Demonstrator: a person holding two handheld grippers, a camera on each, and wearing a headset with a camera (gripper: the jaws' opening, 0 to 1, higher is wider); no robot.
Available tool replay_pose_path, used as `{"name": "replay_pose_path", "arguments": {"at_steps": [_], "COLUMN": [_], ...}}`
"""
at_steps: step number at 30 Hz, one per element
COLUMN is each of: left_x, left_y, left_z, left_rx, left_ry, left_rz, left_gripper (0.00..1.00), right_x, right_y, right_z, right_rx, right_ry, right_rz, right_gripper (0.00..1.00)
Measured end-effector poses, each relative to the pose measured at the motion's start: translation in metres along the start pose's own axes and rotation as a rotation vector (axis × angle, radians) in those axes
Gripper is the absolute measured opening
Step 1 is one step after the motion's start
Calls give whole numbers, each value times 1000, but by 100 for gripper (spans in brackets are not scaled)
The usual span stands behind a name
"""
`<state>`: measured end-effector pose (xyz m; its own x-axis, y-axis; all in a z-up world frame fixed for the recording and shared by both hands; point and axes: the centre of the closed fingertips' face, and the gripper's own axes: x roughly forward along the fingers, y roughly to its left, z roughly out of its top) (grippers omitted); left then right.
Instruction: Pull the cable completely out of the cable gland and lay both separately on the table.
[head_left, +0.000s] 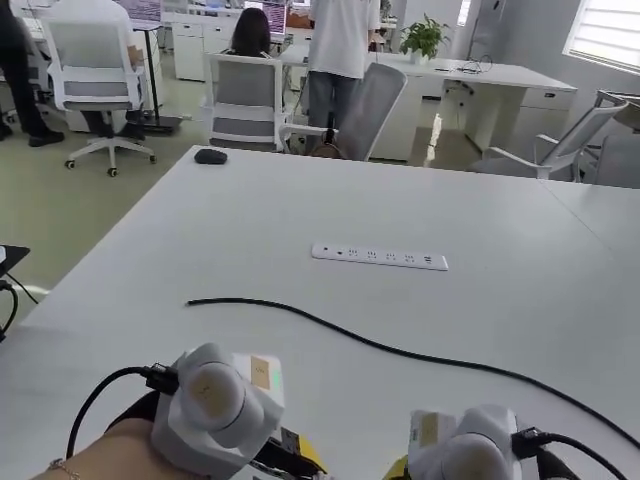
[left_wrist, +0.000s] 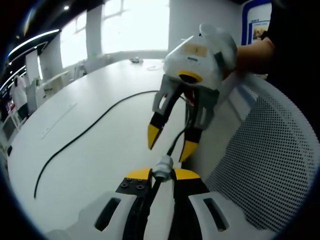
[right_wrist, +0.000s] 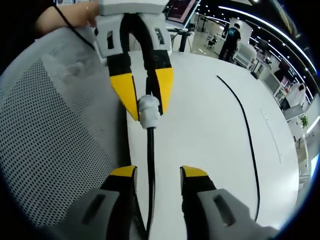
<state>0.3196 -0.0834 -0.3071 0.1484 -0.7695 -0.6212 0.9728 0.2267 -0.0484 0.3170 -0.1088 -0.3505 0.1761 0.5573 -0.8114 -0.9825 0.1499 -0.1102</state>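
Low in the head view, at the table's near edge, are my left gripper (head_left: 215, 400) and my right gripper (head_left: 465, 450). A white cable gland (left_wrist: 162, 167) is clamped between the yellow tips of the left gripper (left_wrist: 162, 174). From the gland (right_wrist: 149, 112) a black cable (right_wrist: 150, 165) runs straight between the jaws of the right gripper (right_wrist: 158, 172), which stand open on either side of it without touching. The left gripper view shows the right gripper (left_wrist: 170, 142) facing it. A long stretch of black cable (head_left: 400, 352) lies across the white table (head_left: 300, 210).
A white power strip (head_left: 380, 257) lies mid-table and a dark mouse (head_left: 210, 156) sits at the far edge. A mesh chair back (left_wrist: 265, 150) is close beside the grippers. Office chairs, desks and people are beyond the table.
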Motion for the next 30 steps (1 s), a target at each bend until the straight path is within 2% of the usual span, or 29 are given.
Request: {"name": "replay_pose_path", "arguments": {"at_steps": [3,6,8,9,10,11,16,20,24,30], "left_x": [0,1,1,1,1,1,2,2,2,-2], "left_y": [-3,-3,-3,-3,-3,-3,-2,1,2,9], "left_z": [3,4,2,1,2,1,0,-2,-3,-2], "left_rx": [3,0,2,2,2,1,-1,-2,-2,-12], "left_ry": [-10,-19,-8,-5,-7,-3,0,11,15,6], "left_rz": [-11,-16,-13,-12,-14,-13,-12,1,8,34], "left_gripper": [17,17,17,17,17,17,17,17,17,17], "right_x": [-1,-2,-2,-2,-1,-1,0,2,1,-1], "right_y": [4,2,5,9,7,7,7,5,2,-3], "right_z": [7,12,12,10,9,6,3,-11,-19,-44], "right_rx": [-25,-42,-38,-22,-8,-19,0,-1,13,45], "right_ry": [-25,-44,-52,-47,-43,-30,-17,48,78,182], "right_rz": [8,-3,18,44,34,30,34,21,15,-6], "right_gripper": [33,26,12,3,5,3,2,2,2,2]}}
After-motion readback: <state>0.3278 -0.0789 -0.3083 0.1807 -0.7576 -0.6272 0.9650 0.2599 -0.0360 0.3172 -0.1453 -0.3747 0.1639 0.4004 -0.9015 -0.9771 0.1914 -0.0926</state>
